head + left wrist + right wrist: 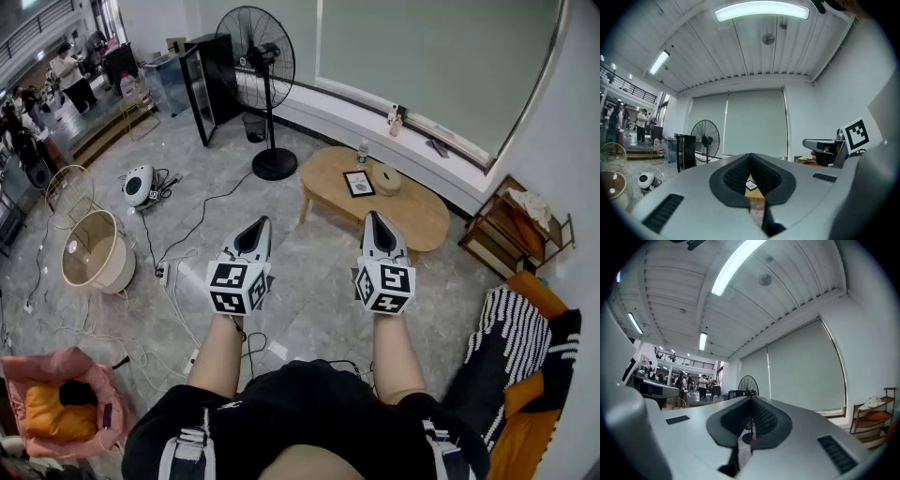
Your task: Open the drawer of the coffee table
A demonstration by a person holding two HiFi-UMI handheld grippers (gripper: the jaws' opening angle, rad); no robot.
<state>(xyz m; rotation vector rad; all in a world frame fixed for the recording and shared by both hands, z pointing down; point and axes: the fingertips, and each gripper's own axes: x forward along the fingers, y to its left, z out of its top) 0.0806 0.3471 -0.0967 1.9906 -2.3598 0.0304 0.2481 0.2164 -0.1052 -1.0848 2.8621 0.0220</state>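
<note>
While the low oval bench (424, 221) stands well apart from me across the grey floor (309, 281), loose cables (192, 225) trail near my path, so I could snag them or arrive skewed. Its drawer shows in no view, and I might reach for the wrong face. The left claw (255, 228) and right claw (377, 225) are both closed on nothing. The items on the bench top are too small to name.
</note>
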